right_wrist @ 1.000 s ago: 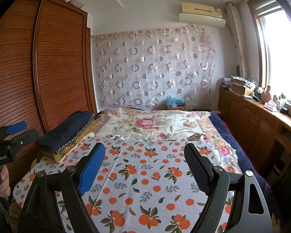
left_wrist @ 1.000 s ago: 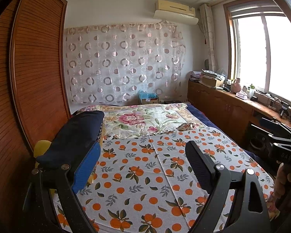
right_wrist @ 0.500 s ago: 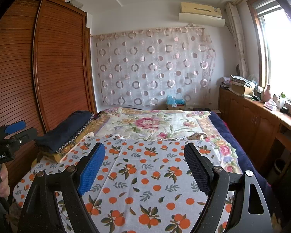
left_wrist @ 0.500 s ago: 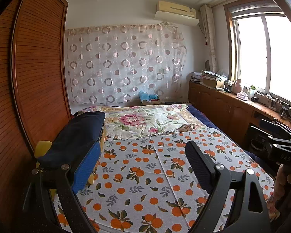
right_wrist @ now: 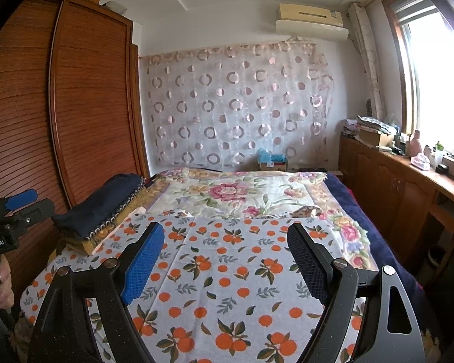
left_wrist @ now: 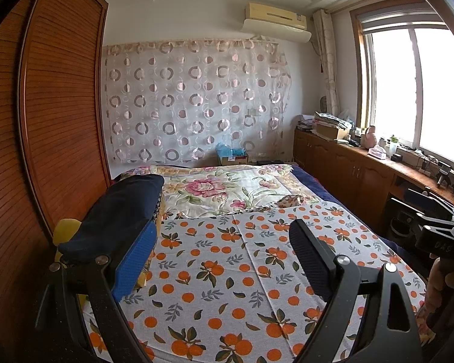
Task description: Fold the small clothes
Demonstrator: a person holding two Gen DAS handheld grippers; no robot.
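Observation:
A white cloth with an orange-fruit print (left_wrist: 227, 266) (right_wrist: 227, 266) lies spread flat on the near half of the bed. At the bed's left edge sits a stack of folded clothes (left_wrist: 118, 211) (right_wrist: 106, 208), dark navy on top. My left gripper (left_wrist: 224, 260) hangs open above the printed cloth, nothing between its fingers. My right gripper (right_wrist: 225, 263) is open too, over the same cloth and empty. Each view catches the other gripper at its edge, held in a hand (left_wrist: 439, 275) (right_wrist: 4, 281).
A floral quilt (right_wrist: 242, 193) covers the far half of the bed. A slatted wooden wardrobe (right_wrist: 84, 115) runs along the left. Low wooden cabinets (left_wrist: 348, 175) with clutter on top line the right under the window. A small box (right_wrist: 272, 163) stands by the curtained wall.

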